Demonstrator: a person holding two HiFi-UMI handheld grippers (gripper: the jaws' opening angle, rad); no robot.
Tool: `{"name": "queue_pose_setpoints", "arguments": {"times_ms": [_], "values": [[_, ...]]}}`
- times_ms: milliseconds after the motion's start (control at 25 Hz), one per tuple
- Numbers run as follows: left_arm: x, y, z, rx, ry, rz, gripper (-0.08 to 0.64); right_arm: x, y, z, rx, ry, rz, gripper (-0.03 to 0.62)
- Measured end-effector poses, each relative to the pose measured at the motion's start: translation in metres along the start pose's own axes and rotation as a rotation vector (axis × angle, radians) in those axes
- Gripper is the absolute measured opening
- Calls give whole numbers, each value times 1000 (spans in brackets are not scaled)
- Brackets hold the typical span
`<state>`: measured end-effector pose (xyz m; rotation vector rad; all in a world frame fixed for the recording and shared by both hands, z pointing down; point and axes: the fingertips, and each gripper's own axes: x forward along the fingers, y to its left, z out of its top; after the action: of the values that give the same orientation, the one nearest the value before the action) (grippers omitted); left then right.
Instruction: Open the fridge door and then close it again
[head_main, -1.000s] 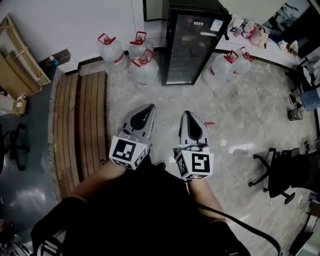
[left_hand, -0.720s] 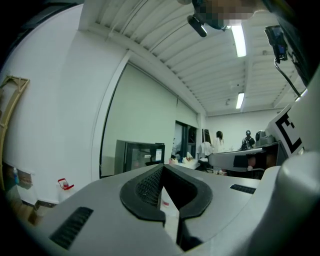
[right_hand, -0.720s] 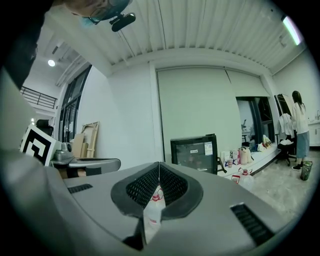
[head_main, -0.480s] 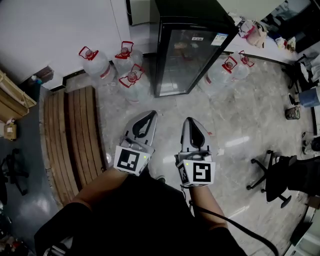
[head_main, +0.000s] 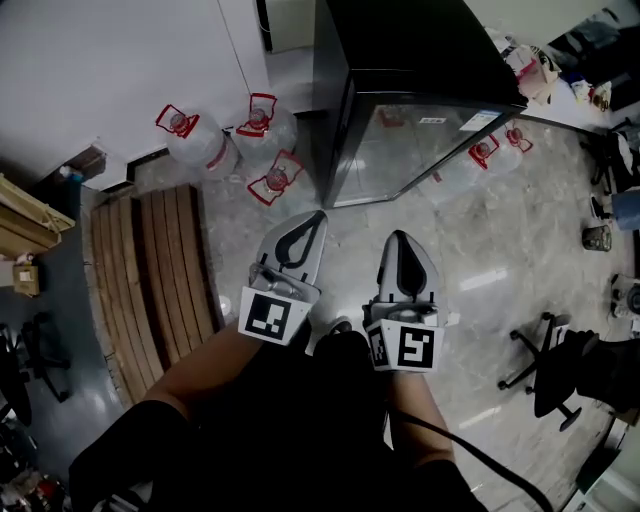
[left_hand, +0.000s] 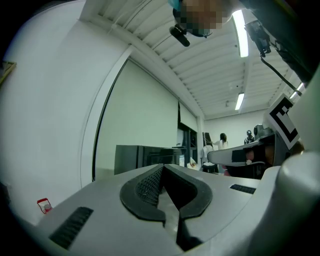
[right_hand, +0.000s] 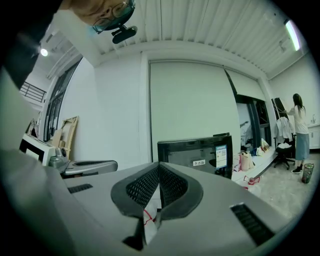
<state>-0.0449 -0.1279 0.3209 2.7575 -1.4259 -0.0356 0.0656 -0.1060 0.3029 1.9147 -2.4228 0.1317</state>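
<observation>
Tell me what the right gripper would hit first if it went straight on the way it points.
Most likely the fridge door: its glass front stands dead ahead of the right gripper, with only bare floor between. How far off it is stays unclear.

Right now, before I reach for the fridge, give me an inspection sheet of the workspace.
Surface: glossy stone-pattern floor.
Job's things: black fridge; its glass door looks closed, nothing touching it.
Clutter: water jugs on both sides of the fridge; wooden slat platform at left.
Grippers: left gripper and right gripper, jaws together, empty, short of the fridge.
Cables: black cable trailing behind the right gripper.
Surroundings: white wall; office chair; a person standing far off.
</observation>
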Motion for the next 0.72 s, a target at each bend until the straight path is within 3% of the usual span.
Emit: {"name": "queue_pose_setpoints", "arguments": {"times_ms": [440, 520, 720], "values": [[107, 45, -100, -15, 62, 27, 5, 101, -40, -66, 8, 29, 29, 15], [123, 52, -116, -20, 73, 29, 71, 109, -48, -81, 27, 47, 30, 15], [161, 69, -149, -19, 84, 30, 102, 125, -63, -117, 63, 82, 32, 15]]}}
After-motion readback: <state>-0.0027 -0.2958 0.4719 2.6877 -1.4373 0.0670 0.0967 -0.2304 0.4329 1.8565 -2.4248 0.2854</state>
